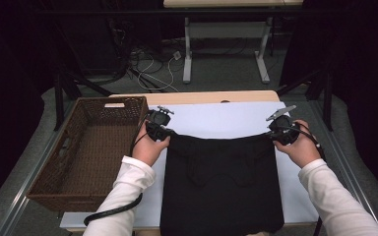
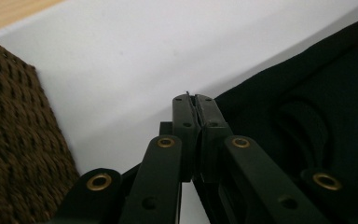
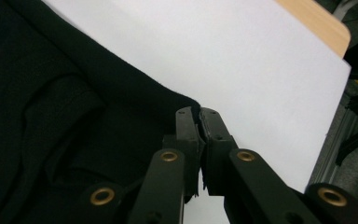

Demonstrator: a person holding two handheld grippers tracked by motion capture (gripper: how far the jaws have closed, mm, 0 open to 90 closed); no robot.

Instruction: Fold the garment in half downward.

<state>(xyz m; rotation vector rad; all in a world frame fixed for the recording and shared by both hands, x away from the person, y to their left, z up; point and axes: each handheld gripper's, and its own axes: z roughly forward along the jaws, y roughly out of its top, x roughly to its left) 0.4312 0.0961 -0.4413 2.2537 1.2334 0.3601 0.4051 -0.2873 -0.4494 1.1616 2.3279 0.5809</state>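
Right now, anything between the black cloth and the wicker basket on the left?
Nothing visible. The black cloth is pinched at its far corners by the left gripper and the right gripper. Between it and the wicker basket there is bare white table and the person's left forearm. The basket looks empty.

Plain black cloth [image 1: 224,184], brown woven wicker basket [image 1: 86,147] w/ white tag, white tabletop sheet [image 1: 216,120], light wood far edge, black grippers, brass rivets, white sleeves [image 1: 128,189].

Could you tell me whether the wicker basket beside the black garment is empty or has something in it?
Empty: the high view shows the basket's bare woven floor, with the black garment on the table beside it.
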